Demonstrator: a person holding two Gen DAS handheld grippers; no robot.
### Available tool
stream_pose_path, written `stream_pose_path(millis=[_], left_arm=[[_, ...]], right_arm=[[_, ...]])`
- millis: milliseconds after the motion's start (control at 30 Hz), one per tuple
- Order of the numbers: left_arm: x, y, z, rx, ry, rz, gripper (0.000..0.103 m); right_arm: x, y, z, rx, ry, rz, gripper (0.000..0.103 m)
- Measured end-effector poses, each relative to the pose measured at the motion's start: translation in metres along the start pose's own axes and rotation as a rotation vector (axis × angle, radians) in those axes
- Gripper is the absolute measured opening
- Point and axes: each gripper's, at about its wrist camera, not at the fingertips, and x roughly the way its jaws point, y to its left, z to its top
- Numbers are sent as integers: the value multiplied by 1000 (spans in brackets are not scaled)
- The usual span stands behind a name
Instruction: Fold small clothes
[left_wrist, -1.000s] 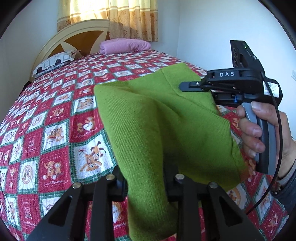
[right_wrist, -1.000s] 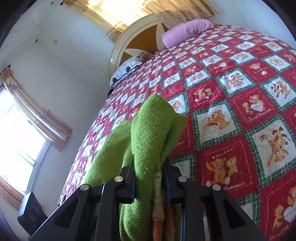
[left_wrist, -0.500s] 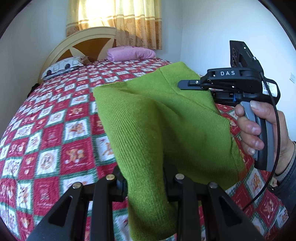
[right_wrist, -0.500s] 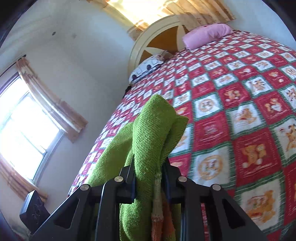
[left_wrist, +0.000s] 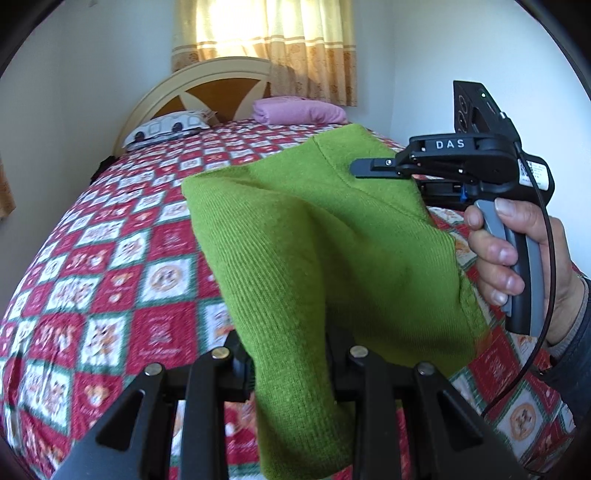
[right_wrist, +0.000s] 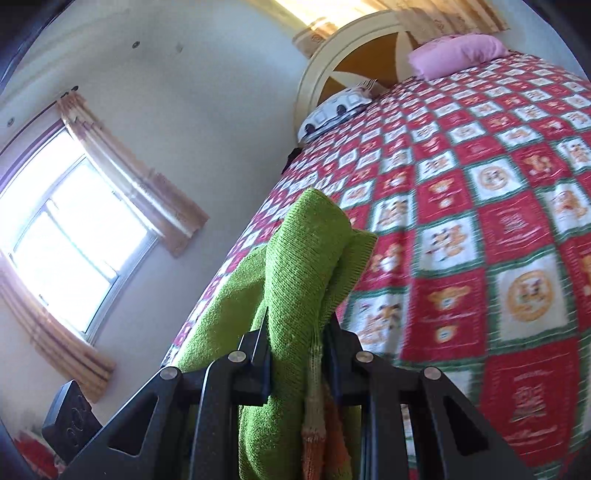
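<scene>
A green knitted garment (left_wrist: 317, 236) hangs in the air above the bed, stretched between both grippers. My left gripper (left_wrist: 288, 354) is shut on one bunched edge of it, the cloth spilling down over the jaws. In the left wrist view the right gripper (left_wrist: 364, 168), held by a hand (left_wrist: 517, 254), pinches the garment's far upper edge. In the right wrist view my right gripper (right_wrist: 295, 350) is shut on a thick fold of the green garment (right_wrist: 306, 258); an orange striped band (right_wrist: 317, 435) shows low between the fingers.
Below lies a bed with a red, green and white patchwork quilt (left_wrist: 122, 269). At its head are a rounded headboard (left_wrist: 207, 79), a white printed pillow (left_wrist: 166, 129) and a pink pillow (left_wrist: 299, 110). Curtained windows (right_wrist: 77, 236) stand on the walls. A dark sleeve (left_wrist: 576, 362) is at the right.
Both grippers have travelled together with the green garment held between them, lifting slightly; the bed looks further off and more wall and window shows. The grips are unchanged.
</scene>
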Motion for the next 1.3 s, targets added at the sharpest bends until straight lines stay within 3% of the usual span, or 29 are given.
stream_pose_path(millis=[767, 1300], left_arm=[[-46, 87, -72, -118, 36, 161, 29], [-71, 129, -100, -205, 27, 257, 29]], right_arm=[[123, 87, -56, -75, 200, 149, 23], [174, 143, -70, -140, 277, 194, 23]])
